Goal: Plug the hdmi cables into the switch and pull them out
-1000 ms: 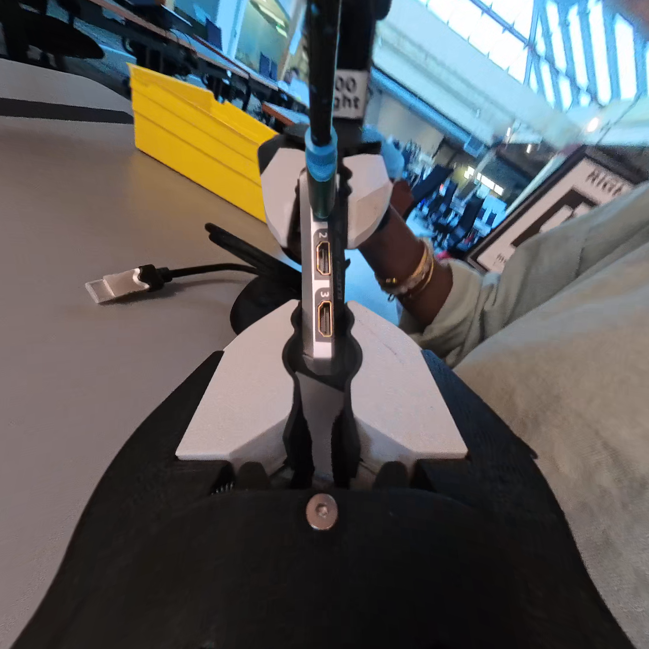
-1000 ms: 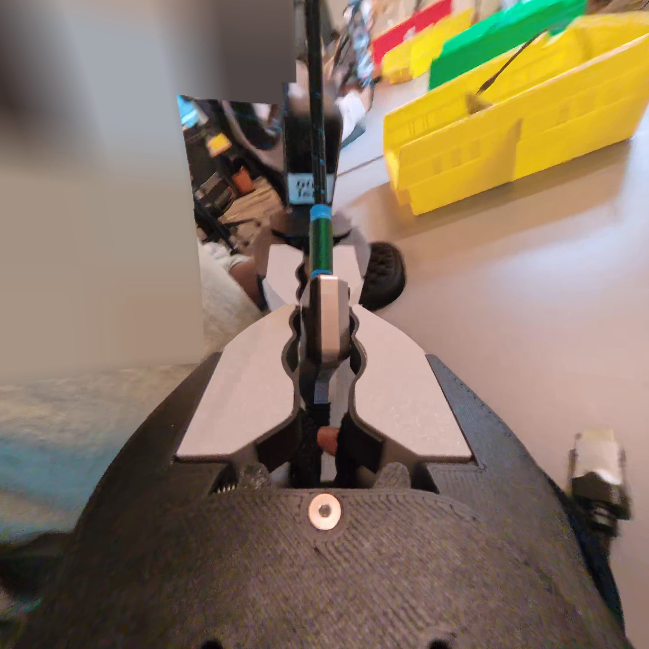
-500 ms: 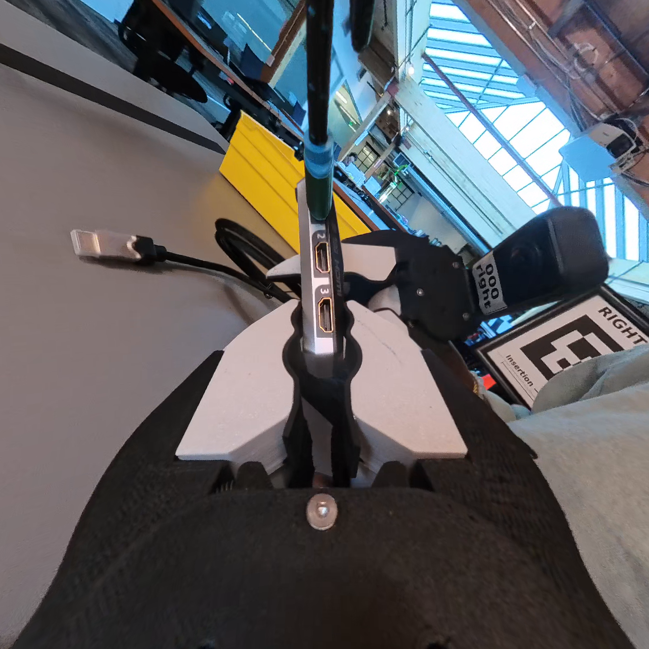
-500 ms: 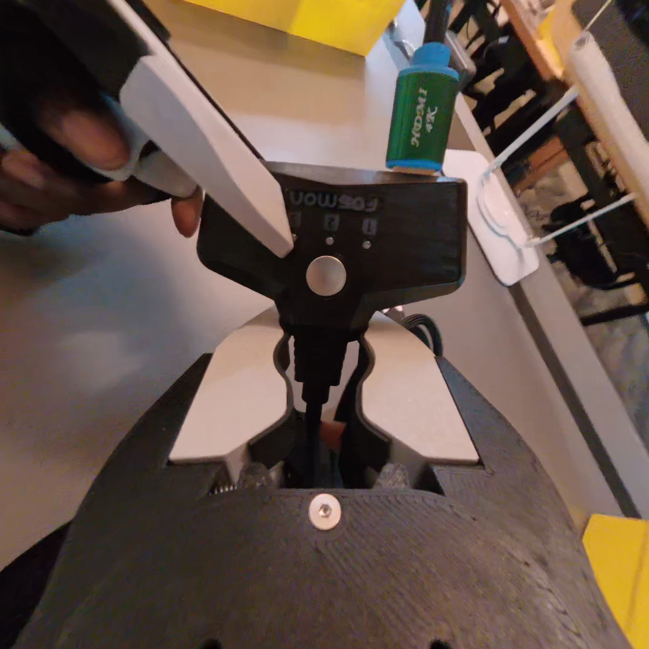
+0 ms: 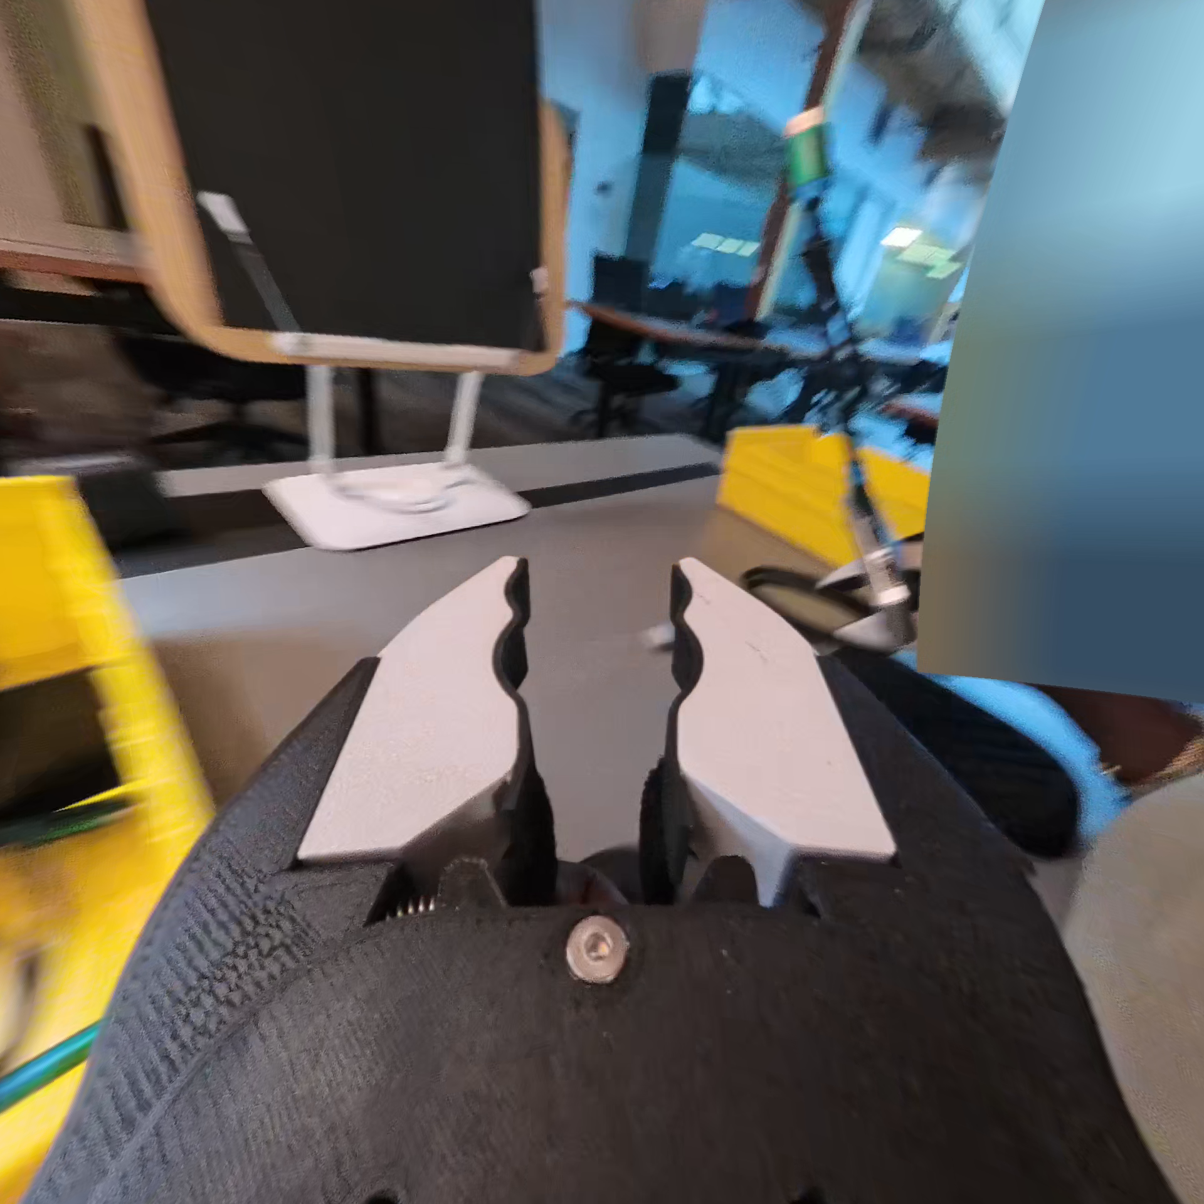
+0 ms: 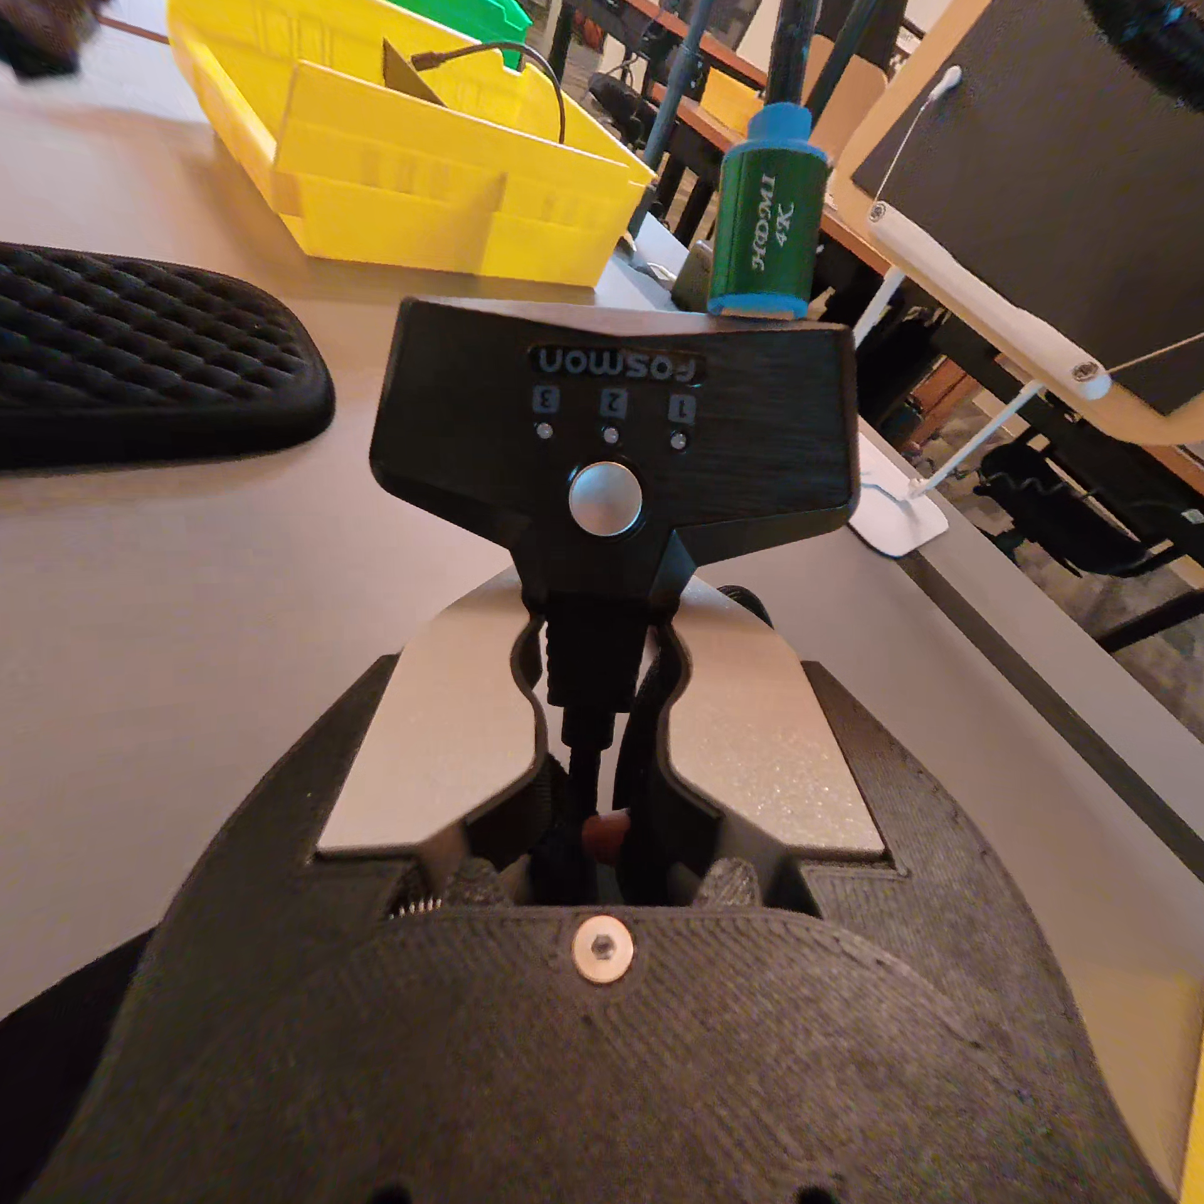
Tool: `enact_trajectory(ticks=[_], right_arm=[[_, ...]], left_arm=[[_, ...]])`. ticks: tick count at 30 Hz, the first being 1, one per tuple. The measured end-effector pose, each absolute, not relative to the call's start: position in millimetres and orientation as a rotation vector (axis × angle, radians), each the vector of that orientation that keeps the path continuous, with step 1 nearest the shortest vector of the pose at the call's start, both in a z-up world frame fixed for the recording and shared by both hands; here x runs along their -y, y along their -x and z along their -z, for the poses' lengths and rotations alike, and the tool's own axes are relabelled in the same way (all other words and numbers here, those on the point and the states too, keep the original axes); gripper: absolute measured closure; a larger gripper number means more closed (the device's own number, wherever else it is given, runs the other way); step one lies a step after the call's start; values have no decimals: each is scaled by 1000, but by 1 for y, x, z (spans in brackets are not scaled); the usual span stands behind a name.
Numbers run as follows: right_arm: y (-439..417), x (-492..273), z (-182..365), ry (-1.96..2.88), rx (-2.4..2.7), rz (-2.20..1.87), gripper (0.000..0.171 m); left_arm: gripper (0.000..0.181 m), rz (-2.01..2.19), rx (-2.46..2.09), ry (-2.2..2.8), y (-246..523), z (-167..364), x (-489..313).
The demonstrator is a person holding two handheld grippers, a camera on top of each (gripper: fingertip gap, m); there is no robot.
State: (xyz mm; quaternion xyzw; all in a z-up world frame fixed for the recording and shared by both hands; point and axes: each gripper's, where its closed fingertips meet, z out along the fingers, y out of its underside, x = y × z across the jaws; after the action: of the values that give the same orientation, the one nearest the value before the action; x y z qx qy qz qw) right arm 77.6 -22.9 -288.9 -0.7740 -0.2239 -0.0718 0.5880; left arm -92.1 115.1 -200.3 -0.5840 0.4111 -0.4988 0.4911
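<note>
The black, T-shaped plastic HDMI switch with a round silver button is sitting just beyond the fingertips of the right gripper, its flat face turned toward the camera. The right gripper's two grey fingers are clenching the ribbed black strain-relief neck at the switch's narrow end, and the switch's own black lead is running back between them toward the gripper body. A green HDMI plug with blue end caps is standing in the far edge of the switch, at the right corner — it is seated there, upright and slightly tilted.

Beyond the fingers and to their left, a yellow plastic bin is resting on the beige tabletop, with a thin dark cable arching out of it. Nearer on the left, a black textured pad is lying flat on the same surface. To the right of the fingers, a white stand base is sitting at the table's edge.

The left gripper is hanging released above the table, its grey fingers spread apart with only bare tabletop showing between them. This view is blurring — ahead of the fingertips a white stand base is visible, and far off to the right the green plug is showing small and smeared.
</note>
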Motion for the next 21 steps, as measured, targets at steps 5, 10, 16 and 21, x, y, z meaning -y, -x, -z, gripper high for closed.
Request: enact_trajectory(ticks=[5,10,16,21], right_arm=[[-79,27,288,1802,529,156,138],[-76,27,289,1809,552,166,138],[-75,30,288,1815,561,183,138],[-81,31,287,1820,527,196,138]], left_arm=[[153,571,-1299,1688,180,242,-218],[159,264,-1743,1879,195,312,-257],[161,539,-1809,2075,170,348,-273],[174,462,-1752,2113,160,367,-278]])
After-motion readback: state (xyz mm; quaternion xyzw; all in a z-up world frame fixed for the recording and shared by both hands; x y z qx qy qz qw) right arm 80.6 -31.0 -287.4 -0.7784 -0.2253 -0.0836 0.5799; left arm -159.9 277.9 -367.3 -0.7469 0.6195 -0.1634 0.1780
